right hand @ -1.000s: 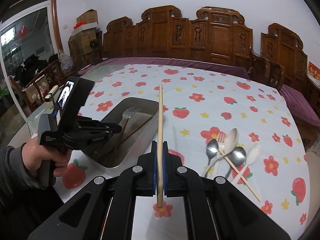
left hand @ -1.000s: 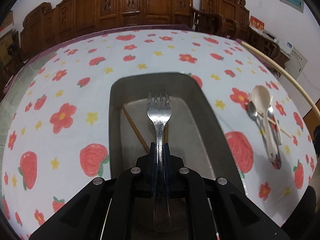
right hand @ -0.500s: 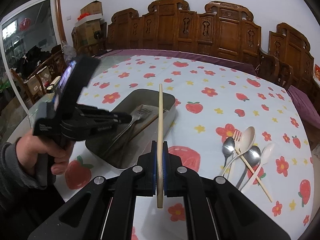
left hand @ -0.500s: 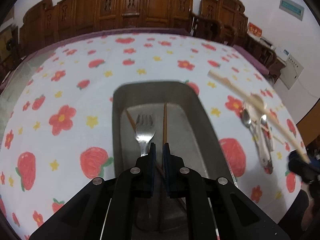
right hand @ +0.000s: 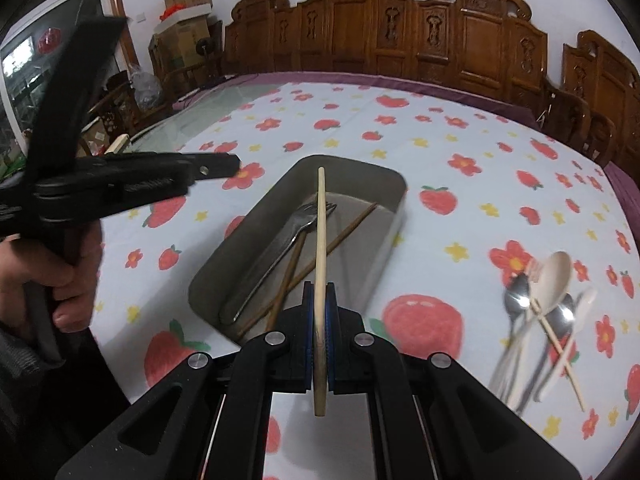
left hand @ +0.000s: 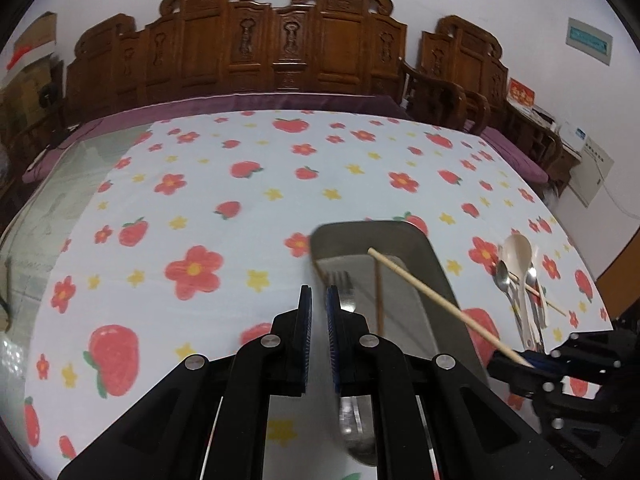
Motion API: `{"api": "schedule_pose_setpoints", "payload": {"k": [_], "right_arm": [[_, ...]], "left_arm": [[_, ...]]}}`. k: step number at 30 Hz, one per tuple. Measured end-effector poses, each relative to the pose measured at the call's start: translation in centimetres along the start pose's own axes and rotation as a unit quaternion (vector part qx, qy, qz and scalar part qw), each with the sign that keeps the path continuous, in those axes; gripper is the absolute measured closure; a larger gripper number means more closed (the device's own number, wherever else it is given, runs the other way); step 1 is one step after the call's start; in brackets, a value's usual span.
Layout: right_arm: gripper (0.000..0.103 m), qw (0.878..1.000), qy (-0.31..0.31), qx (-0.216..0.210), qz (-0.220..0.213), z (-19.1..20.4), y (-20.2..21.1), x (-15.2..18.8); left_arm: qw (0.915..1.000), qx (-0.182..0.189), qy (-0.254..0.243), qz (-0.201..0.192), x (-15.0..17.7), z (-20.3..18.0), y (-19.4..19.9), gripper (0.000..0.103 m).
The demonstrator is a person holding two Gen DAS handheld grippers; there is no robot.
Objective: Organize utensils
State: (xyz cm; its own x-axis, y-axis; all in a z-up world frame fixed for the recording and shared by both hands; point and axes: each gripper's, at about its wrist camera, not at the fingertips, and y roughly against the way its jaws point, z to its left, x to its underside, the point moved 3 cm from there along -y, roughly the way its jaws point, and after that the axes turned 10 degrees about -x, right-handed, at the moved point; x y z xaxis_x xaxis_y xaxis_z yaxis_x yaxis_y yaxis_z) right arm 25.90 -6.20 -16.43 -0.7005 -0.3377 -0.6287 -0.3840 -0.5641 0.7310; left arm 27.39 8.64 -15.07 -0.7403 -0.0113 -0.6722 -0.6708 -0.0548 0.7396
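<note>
My right claw [right hand: 319, 322] clenched on pale wooden chopstick [right hand: 320, 248], over grey metal tray [right hand: 360, 176] at frame centre, my left claw [left hand: 316, 312] closed, empty, silver fork [right hand: 280, 240] inside tray

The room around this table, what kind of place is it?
Probably a home dining room: a large table under a strawberry-print tablecloth, carved wooden chairs along the wall, and stacked cardboard boxes in the corner.

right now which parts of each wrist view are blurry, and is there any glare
Left wrist view: the tray edge and fork smear with motion. Right wrist view: the left gripper and the spoon pile blur, with bright glints on the metal spoons; the held chopstick stays sharp.
</note>
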Motion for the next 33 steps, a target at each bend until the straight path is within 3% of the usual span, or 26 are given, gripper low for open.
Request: {"api": "schedule_pose_setpoints", "payload": {"k": [10, 16, 19, 21, 26, 33], "right_arm": [[0.097, 0.999, -0.029, 0.001, 0.032, -0.1, -4.5, -2.3], [0.096, 0.998, -0.044, -0.016, 0.037, -0.4, -5.2, -2.3], [0.082, 0.998, -0.041, -0.022, 0.036, -0.2, -5.0, -2.1], [0.075, 0.998, -0.044, -0.032, 0.032, -0.2, -4.6, -2.0], [0.075, 0.999, -0.032, -0.034, 0.016, -0.4, -2.4, -1.9], [0.075, 1.0, -0.018, 0.012, -0.019, -3.5, 3.5, 0.3]], "left_arm": [[0.9997, -0.009, 0.022, -0.003, -0.4, 2.3, 0.2, 0.096], [0.9997, -0.009, 0.021, -0.006, -0.4, 2.3, 0.3, 0.096], [0.9997, -0.01, 0.019, -0.007, -0.4, 2.2, 0.3, 0.096], [0.9998, -0.008, 0.019, -0.007, -0.3, 2.0, 0.4, 0.096], [0.9998, -0.003, 0.014, -0.01, -0.1, 1.1, 0.9, 0.096], [0.9996, 0.025, -0.007, -0.012, 0.5, -2.0, 1.6, 0.096]]}}
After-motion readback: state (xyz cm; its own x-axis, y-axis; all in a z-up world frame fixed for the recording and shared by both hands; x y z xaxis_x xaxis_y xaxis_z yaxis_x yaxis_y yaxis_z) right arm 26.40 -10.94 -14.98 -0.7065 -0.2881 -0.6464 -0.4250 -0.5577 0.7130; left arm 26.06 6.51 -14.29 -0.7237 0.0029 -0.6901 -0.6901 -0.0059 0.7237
